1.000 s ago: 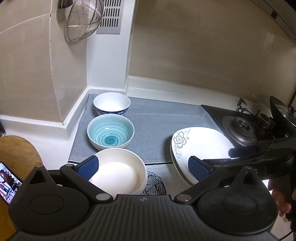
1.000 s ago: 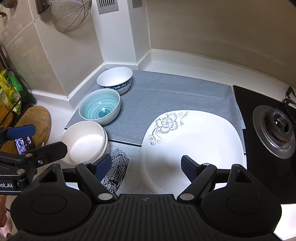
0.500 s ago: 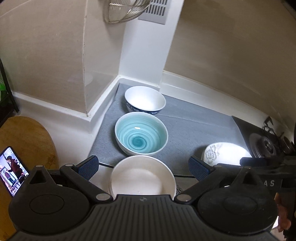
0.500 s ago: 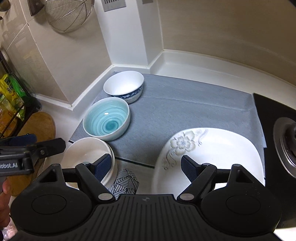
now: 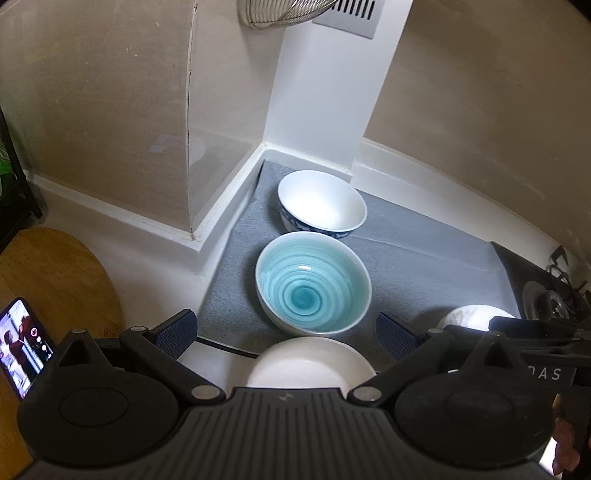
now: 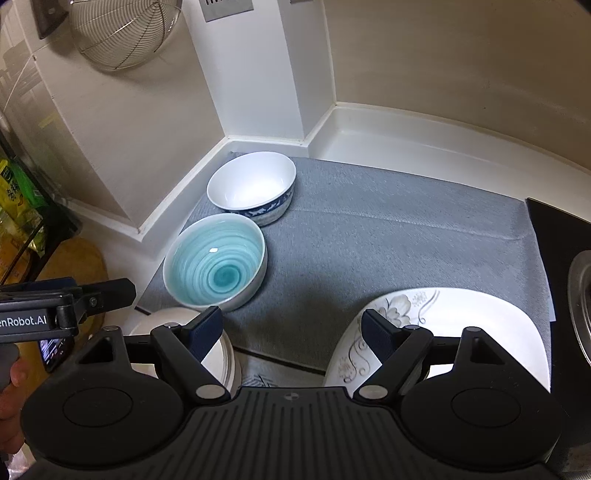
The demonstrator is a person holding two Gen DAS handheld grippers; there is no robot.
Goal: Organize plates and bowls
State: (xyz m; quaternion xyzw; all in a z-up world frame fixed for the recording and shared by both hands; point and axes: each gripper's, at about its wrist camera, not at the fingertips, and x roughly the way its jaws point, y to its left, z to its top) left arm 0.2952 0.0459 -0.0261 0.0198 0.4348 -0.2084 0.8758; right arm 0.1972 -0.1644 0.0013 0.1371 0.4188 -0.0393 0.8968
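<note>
Three bowls stand in a row along the left edge of a grey mat [image 6: 388, 240]. Farthest is a white bowl with a blue patterned outside [image 5: 321, 201] [image 6: 253, 186]. A turquoise spiral bowl [image 5: 312, 282] [image 6: 216, 267] sits in the middle, and a plain white bowl [image 5: 310, 365] [image 6: 221, 354] is nearest. My left gripper [image 5: 286, 330] is open and empty, hovering over the near rim of the turquoise bowl and the plain white one. A square white plate with a flower print [image 6: 443, 332] [image 5: 469, 315] lies at the right. My right gripper [image 6: 291, 332] is open and empty, between the plain bowl and the plate.
A gas hob [image 5: 550, 295] [image 6: 580, 291] borders the mat on the right. White wall ledges [image 5: 221, 206] hem the bowls in at the back and left. A wire strainer [image 6: 122, 33] hangs above. A wooden board [image 5: 48, 280] with a phone [image 5: 24, 343] lies at the left.
Both grippers have drifted left across the counter. In the left wrist view the bowls have come to the centre and the plate has slid to the right edge; the jaws stayed as wide.
</note>
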